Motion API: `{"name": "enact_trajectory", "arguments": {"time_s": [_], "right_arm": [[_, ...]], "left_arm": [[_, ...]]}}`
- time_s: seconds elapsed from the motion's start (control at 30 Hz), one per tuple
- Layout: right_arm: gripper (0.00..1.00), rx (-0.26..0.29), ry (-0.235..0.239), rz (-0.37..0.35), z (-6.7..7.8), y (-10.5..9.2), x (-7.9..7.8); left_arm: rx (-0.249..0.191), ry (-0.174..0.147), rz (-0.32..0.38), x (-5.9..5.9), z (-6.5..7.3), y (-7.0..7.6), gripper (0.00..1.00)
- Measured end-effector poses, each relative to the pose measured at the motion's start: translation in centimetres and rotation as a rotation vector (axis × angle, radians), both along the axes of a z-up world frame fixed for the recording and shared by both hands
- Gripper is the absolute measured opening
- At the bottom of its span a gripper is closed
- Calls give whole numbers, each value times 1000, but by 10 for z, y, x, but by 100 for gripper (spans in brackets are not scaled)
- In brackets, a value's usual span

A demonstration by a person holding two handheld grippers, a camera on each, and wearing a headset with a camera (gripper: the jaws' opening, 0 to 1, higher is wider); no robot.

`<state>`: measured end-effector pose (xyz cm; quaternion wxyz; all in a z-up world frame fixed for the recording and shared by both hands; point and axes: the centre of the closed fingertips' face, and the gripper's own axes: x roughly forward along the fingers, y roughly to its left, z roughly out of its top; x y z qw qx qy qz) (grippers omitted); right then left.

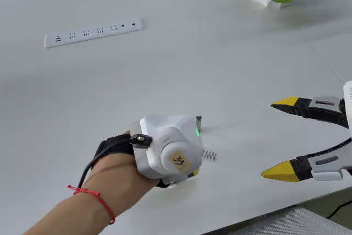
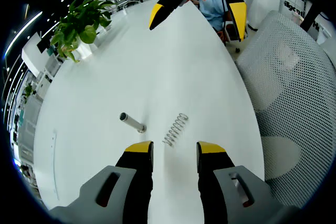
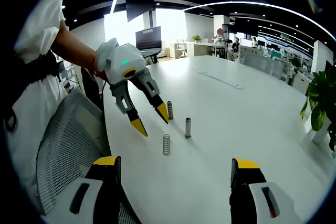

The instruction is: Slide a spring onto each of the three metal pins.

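A white desk carries a few small metal parts. One loose spring lies on its side at lower centre of the left gripper view. It is just ahead of the left claw, whose jaws stand moderately apart and empty. One bare metal pin stands just left of the spring. In the right gripper view a second coiled piece stands upright by the left claw's tip; I cannot tell whether it sits on a pin. At the right edge of the head view, the right claw is spread wide and empty. The spring is probably light, bouncy and prone to roll or flick away. A gentle pinch across its middle coils seems best.
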<state>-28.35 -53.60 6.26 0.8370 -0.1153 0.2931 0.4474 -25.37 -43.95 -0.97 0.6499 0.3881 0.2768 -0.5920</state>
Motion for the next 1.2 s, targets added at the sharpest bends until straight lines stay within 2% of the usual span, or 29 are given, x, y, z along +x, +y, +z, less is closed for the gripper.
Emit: {"name": "enact_trajectory", "arguments": {"time_s": [0.07,0.2,0.27,0.33,0.43,0.57,0.83,0.93,1.1,1.2], "right_arm": [[86,2,3,-5,-3,-3,-3],[86,3,9,-8,-7,-8,-8],[87,5,11,-11,-8,-12,-9],[86,2,12,-15,-10,-14,-9],[86,8,10,-25,-10,-17,-9],[84,16,6,-34,-11,-16,-9],[83,28,2,-65,-13,-22,-13],[83,31,2,-75,-14,-24,-14],[83,33,5,-84,-15,-25,-16],[83,35,5,-88,-15,-25,-16]], "left_arm": [[17,15,-5,-2,-7,-3,30],[33,8,-16,1,-12,-9,26],[67,13,-14,3,-19,-7,26],[92,-7,-30,4,-23,-6,25],[85,17,-21,3,-25,-8,23],[99,-2,-54,4,-25,-10,21],[103,57,-10,1,-28,-9,13],[111,68,6,-1,-28,-7,10],[132,63,7,0,-28,-1,9],[131,86,28,0,-28,1,8]]}}
